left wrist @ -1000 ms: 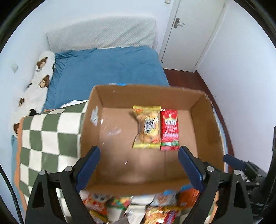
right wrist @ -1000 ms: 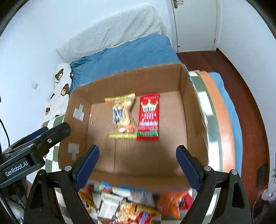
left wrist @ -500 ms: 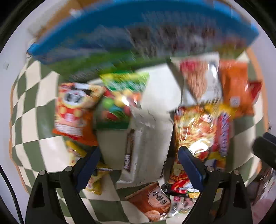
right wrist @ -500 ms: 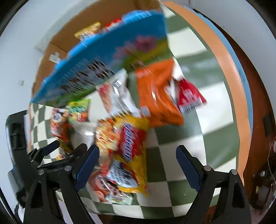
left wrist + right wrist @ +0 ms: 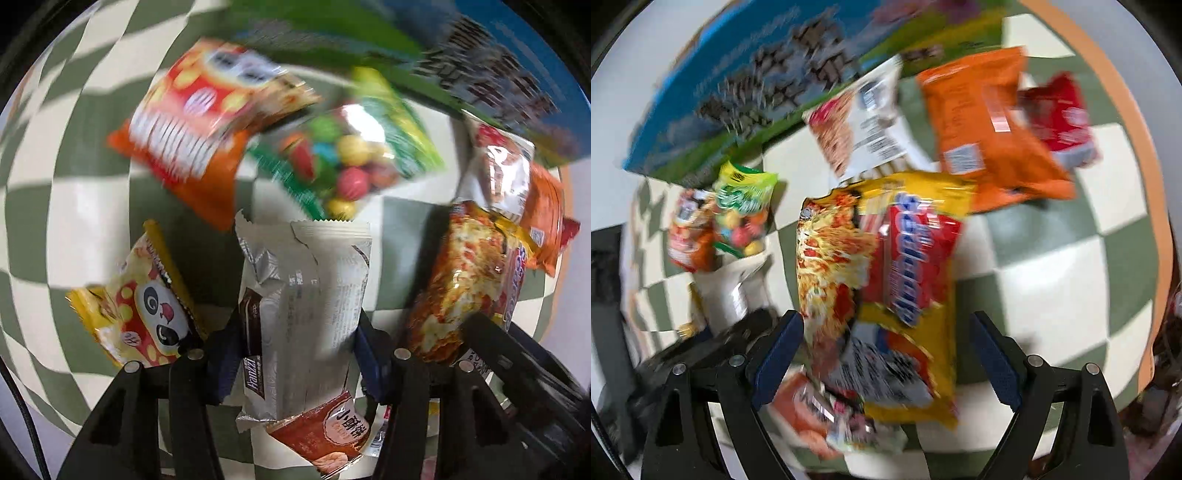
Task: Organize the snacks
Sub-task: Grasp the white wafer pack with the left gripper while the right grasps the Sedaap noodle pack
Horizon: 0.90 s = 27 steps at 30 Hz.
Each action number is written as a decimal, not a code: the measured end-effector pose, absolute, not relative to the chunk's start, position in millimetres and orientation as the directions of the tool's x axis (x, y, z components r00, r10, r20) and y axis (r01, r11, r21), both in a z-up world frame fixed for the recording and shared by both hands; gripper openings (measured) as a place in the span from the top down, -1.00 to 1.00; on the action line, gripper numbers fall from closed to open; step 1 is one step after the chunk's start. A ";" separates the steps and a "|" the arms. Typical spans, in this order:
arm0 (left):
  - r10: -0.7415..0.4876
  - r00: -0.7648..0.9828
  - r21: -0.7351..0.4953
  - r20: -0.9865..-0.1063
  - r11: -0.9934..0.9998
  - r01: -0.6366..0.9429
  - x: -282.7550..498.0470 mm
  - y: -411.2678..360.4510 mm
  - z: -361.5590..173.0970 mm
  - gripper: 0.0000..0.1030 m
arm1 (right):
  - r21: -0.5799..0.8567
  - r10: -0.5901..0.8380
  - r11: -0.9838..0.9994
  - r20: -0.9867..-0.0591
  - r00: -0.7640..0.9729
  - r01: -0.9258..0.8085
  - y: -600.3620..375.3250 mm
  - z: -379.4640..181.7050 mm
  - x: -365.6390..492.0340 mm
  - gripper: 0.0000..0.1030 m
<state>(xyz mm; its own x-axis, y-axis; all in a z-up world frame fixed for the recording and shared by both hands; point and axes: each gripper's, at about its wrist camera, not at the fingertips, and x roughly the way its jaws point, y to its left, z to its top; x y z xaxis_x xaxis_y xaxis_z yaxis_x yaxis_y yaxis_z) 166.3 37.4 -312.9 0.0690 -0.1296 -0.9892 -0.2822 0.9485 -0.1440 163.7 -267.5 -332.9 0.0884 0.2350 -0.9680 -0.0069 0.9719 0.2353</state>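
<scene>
Both grippers dropped from box to snacks, silver wafer pack (image 5: 306, 306) lengthwise between left fingers (image 5: 223, 354).

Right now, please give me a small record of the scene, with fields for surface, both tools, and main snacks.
surface: green and white checkered cloth
left tool: pads on both sides of the silver Franzzi packet; firm grip cannot be confirmed
right tool: open, over the yellow and red packet
other snacks: candy ball bag, panda packet, orange bag
box: blue printed box side behind the pile
image quality: motion blur
</scene>
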 end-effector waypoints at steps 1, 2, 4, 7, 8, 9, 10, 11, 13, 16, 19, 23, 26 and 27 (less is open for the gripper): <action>-0.127 0.061 -0.139 -0.990 0.944 -0.300 165.6 42.4 -315.4 -0.04 | 0.227 0.227 0.974 -0.971 0.077 -0.020 -259.2 -339.4 165.7 -0.80; -0.148 0.059 -0.159 -0.987 0.936 -0.315 164.9 49.9 -320.3 -0.05 | 0.210 0.211 0.977 -0.975 0.066 -0.020 -252.9 -347.6 166.9 -0.82; -0.157 0.051 -0.165 -0.986 0.937 -0.309 166.1 53.7 -324.5 -0.05 | 0.177 0.178 0.984 -0.982 0.060 -0.018 -248.0 -356.9 168.3 -0.85; -0.132 0.048 -0.140 -0.990 0.955 -0.262 167.5 50.6 -325.5 -0.06 | 0.136 0.139 0.989 -0.989 0.055 -0.053 -240.9 -360.8 165.6 -0.77; -0.123 0.049 -0.131 -0.991 0.959 -0.250 169.7 48.2 -325.5 -0.06 | 0.121 0.125 0.989 -0.991 0.057 -0.080 -237.7 -359.1 163.0 -0.72; -0.114 0.054 -0.124 -0.992 0.963 -0.240 168.3 46.9 -325.2 -0.06 | 0.107 0.113 0.989 -0.992 0.057 -0.099 -236.4 -358.9 159.4 -0.72; -0.109 0.057 -0.119 -0.992 0.965 -0.233 167.8 41.0 -323.6 -0.06 | 0.091 0.098 0.988 -0.994 0.053 -0.121 -237.1 -357.5 155.2 -0.71; -0.100 0.061 -0.112 -0.993 0.967 -0.228 166.0 39.2 -322.5 -0.06 | 0.088 0.095 0.988 -0.994 0.048 -0.130 -237.9 -356.8 151.6 -0.71; -0.085 0.068 -0.098 -0.994 0.970 -0.224 157.2 22.3 -324.9 -0.02 | 0.075 0.081 0.986 -0.996 0.032 -0.151 -245.0 -357.1 141.4 -0.71; -0.059 0.064 -0.070 -0.996 0.979 -0.191 132.9 -7.3 -329.3 -0.02 | 0.075 0.078 0.985 -0.997 0.015 -0.157 -256.4 -356.9 130.5 -0.72; -0.060 0.061 -0.070 -0.996 0.979 -0.190 129.8 -14.2 -336.9 -0.11 | 0.089 0.089 0.984 -0.996 -0.005 -0.154 -258.8 -361.6 126.6 -0.76; -0.021 0.064 -0.032 -0.998 0.985 -0.169 123.9 -21.7 -341.3 -0.11 | 0.050 0.047 0.983 -0.999 -0.022 -0.175 -252.6 -374.6 123.3 -0.85; -0.008 0.082 -0.023 -0.997 0.985 -0.172 120.6 -42.2 -328.0 -0.07 | 0.019 0.020 0.985 -1.000 0.004 -0.173 -247.5 -377.8 118.0 -0.71; -0.003 0.091 -0.019 -0.996 0.985 -0.174 120.3 -43.1 -325.6 -0.07 | 0.013 0.016 0.986 -1.000 0.013 -0.167 -240.5 -377.4 116.4 -0.71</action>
